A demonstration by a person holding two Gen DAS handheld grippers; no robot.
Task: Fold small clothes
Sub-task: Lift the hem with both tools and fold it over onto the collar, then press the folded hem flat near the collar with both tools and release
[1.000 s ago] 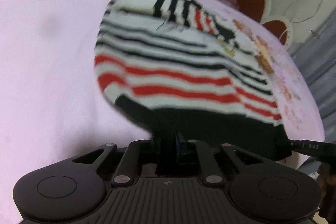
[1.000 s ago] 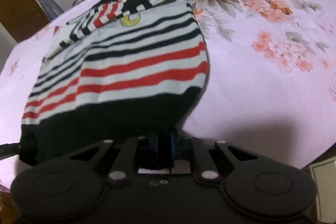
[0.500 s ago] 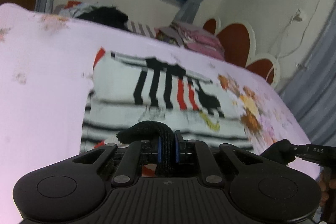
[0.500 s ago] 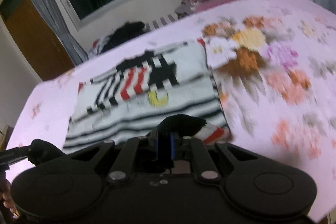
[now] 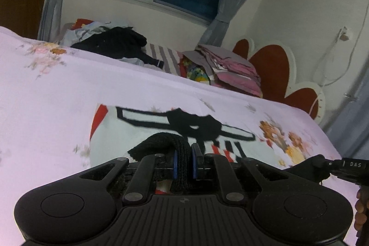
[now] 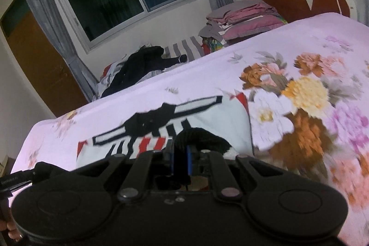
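Now: hem [image 5: 161,142] carried up over sweater [image 5: 110,130] toward collar; left gripper [image 5: 183,161], right gripper [image 6: 181,159] clamped on hem; fold half done.

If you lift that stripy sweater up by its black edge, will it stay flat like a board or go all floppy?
Probably floppy. The striped sweater's black hem already bends in a soft hump over the left hand-held gripper, and it curls over the right hand-held gripper too. It is knitted, so it likely grips rather than slips. It looks light, since pinching two small spots carries the edge.
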